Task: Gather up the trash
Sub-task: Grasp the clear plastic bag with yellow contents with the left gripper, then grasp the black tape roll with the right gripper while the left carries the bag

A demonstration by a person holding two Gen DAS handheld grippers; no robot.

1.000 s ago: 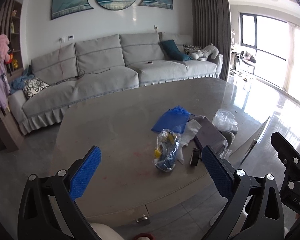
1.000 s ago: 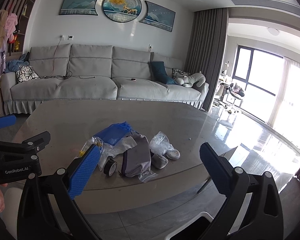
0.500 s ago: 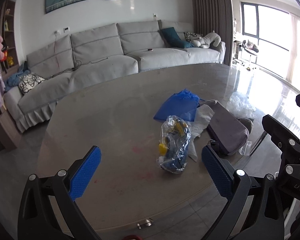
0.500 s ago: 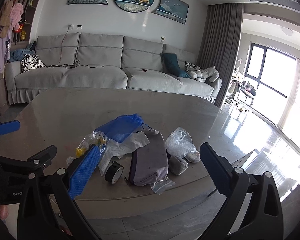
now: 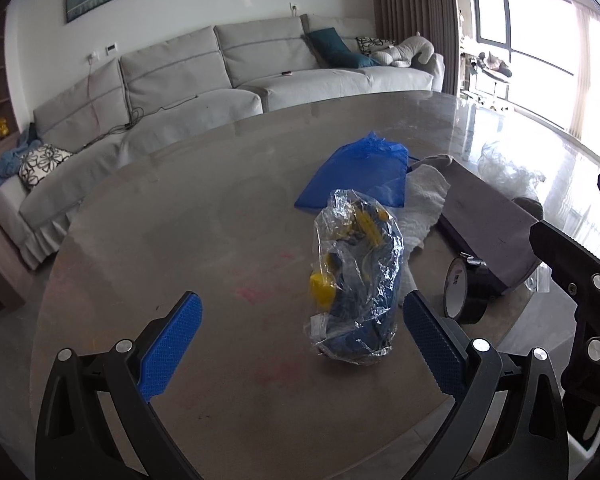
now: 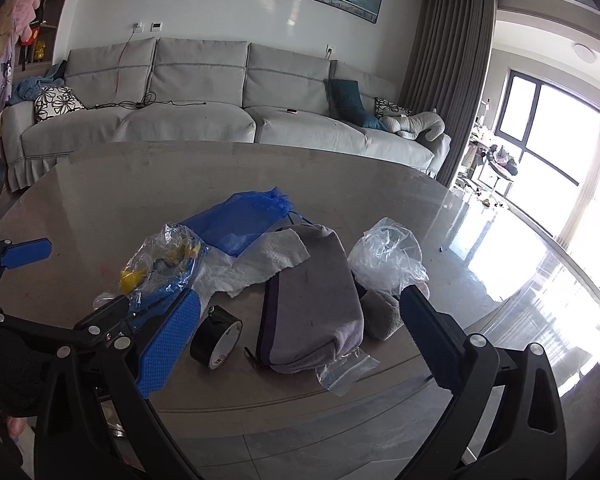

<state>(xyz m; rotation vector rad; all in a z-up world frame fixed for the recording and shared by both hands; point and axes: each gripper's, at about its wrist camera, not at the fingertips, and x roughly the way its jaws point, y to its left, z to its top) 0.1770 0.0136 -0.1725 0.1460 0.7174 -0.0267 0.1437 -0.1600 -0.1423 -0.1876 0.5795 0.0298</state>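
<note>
A clear plastic bag with blue and yellow contents (image 5: pixel 356 280) lies on the round grey table (image 5: pixel 180 216), between and just ahead of the blue pads of my open left gripper (image 5: pixel 300 336). It also shows in the right wrist view (image 6: pixel 160 268). Behind it lie a blue mesh bag (image 5: pixel 360 172), a white paper towel (image 5: pixel 424 196), a grey pouch (image 6: pixel 312 312), a black tape roll (image 6: pixel 216 336) and a crumpled clear bag (image 6: pixel 388 256). My right gripper (image 6: pixel 296 336) is open and empty, hovering in front of the pouch and tape roll.
A small flat zip bag (image 6: pixel 346 368) sticks out under the pouch near the table's front edge. A grey sofa (image 6: pixel 180 112) stands behind the table. Glossy floor and bright windows (image 6: pixel 540 128) are to the right. The left gripper's frame (image 6: pixel 28 320) is close beside the right gripper.
Both grippers have moved forward and lower toward the table. The pile now looks larger and nearer, and the clear bag now sits between the left gripper's pads. Both stay open.
</note>
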